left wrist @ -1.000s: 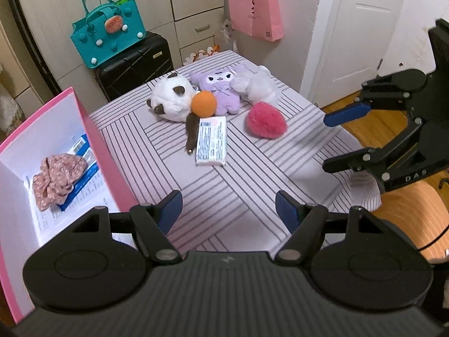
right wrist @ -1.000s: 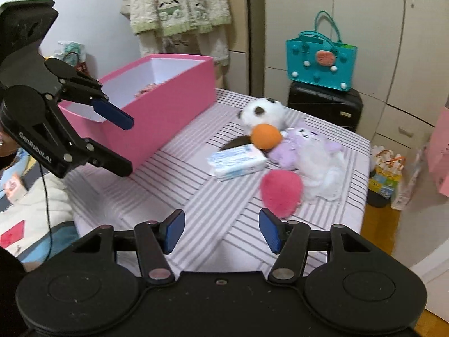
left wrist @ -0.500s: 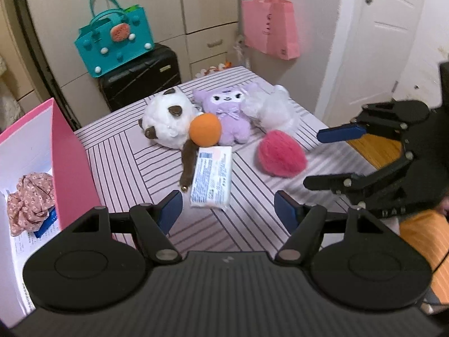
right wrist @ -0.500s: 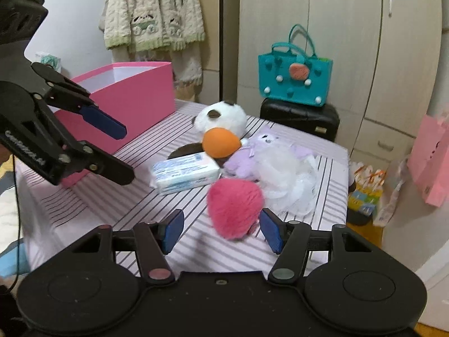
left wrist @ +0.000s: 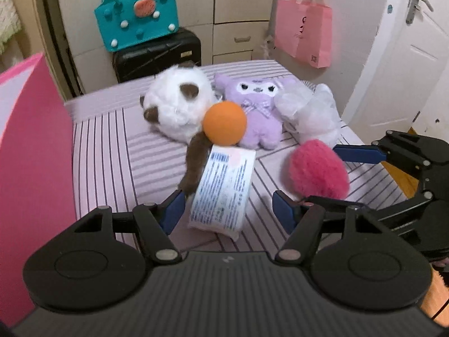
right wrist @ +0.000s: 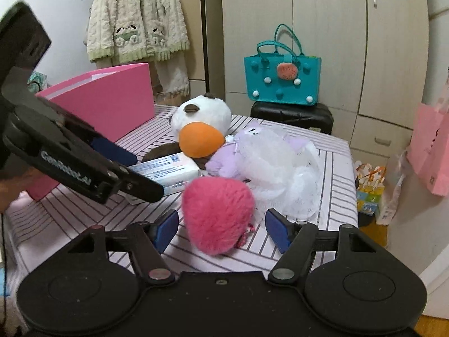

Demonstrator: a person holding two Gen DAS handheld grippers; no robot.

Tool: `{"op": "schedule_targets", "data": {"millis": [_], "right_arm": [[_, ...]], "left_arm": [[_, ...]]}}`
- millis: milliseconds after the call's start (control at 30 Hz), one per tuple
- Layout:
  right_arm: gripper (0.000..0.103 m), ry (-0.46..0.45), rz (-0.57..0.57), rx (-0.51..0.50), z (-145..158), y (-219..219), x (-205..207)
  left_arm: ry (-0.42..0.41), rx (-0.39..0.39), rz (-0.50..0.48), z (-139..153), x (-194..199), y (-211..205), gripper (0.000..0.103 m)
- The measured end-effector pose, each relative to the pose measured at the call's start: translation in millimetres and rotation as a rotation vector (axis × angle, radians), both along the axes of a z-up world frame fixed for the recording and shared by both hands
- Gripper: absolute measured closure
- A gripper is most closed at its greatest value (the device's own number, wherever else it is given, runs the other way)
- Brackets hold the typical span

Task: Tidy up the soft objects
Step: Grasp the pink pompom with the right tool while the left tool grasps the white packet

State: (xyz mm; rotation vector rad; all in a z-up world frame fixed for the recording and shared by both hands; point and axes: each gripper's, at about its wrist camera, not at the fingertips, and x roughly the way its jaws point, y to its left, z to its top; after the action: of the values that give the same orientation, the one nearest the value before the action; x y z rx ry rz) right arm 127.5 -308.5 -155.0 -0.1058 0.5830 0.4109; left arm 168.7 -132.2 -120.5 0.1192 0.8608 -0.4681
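Observation:
On the striped table [left wrist: 112, 151] lie a white panda plush [left wrist: 179, 109], an orange ball [left wrist: 224, 123], a purple plush [left wrist: 258, 106], a white mesh pouf [left wrist: 314, 112], a pink fluffy ball [left wrist: 317, 171] and a tissue pack [left wrist: 224, 191]. My left gripper [left wrist: 228, 210] straddles the near end of the tissue pack, its jaws closing, with the pads still clear of it. My right gripper [right wrist: 221, 230] has the pink fluffy ball [right wrist: 217, 213] between its fingers, its jaws opening and not pressing. The left gripper [right wrist: 134, 168] also appears in the right wrist view, over the tissue pack [right wrist: 168, 171].
A pink box [left wrist: 31, 154] stands along the table's left side. Behind the table are a teal bag [left wrist: 137, 11] on a black suitcase [left wrist: 157, 53], wardrobe doors, a pink paper bag [left wrist: 303, 33] and a white door [left wrist: 407, 56]. A cream cardigan [right wrist: 137, 16] hangs beyond the box.
Both grippers have come down and forward toward the toys. The left now sits around the tissue pack and the right around the pink fluffy ball. The box's inside has left the left view.

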Motion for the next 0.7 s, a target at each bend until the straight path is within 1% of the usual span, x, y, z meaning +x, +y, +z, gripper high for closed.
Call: {"op": "schedule_targets", "data": {"millis": [33, 100, 167, 200, 233, 267, 300, 367, 500, 633, 700], "right_arm": [[0.039, 0.01, 0.005, 0.007, 1, -1, 0], [0.044, 0.023, 0.01, 0.026, 1, -2, -1], [0.051, 0.036, 0.017, 0.042, 2, -3, -3], [0.056, 0.028, 0.014, 0.044, 2, -3, -5], [0.066, 0.016, 0.007, 0.039, 1, -1, -6], [0.067, 0.001, -0.001, 0.031, 1, 0, -7], [0.069, -0.011, -0.004, 0.031, 1, 2, -8], [0.071, -0.029, 0.004, 0.052, 2, 1, -12], [0.072, -0.007, 0.012, 0.094, 4, 0, -22], [0.071, -0.015, -0.025, 0.018, 5, 4, -34], [0.068, 0.016, -0.04, 0.009, 5, 2, -36]], "left_arm": [[0.014, -0.011, 0.008, -3, 0, 2, 0.035], [0.028, -0.021, 0.019, -8, -2, 2, 0.035], [-0.012, -0.002, 0.035, -10, -8, -1, 0.039], [-0.028, 0.009, 0.047, -10, -10, -2, 0.046], [-0.042, 0.015, 0.06, -11, -12, -3, 0.058], [-0.052, 0.023, 0.068, -11, -14, -3, 0.062], [-0.055, 0.019, 0.064, -10, -16, -2, 0.063], [-0.051, -0.013, 0.073, -10, -19, 2, 0.063], [-0.049, 0.009, 0.063, -9, -30, 2, 0.063], [-0.013, 0.009, 0.056, -5, -40, 1, 0.062], [-0.032, 0.024, 0.041, -3, -45, -2, 0.059]]}}
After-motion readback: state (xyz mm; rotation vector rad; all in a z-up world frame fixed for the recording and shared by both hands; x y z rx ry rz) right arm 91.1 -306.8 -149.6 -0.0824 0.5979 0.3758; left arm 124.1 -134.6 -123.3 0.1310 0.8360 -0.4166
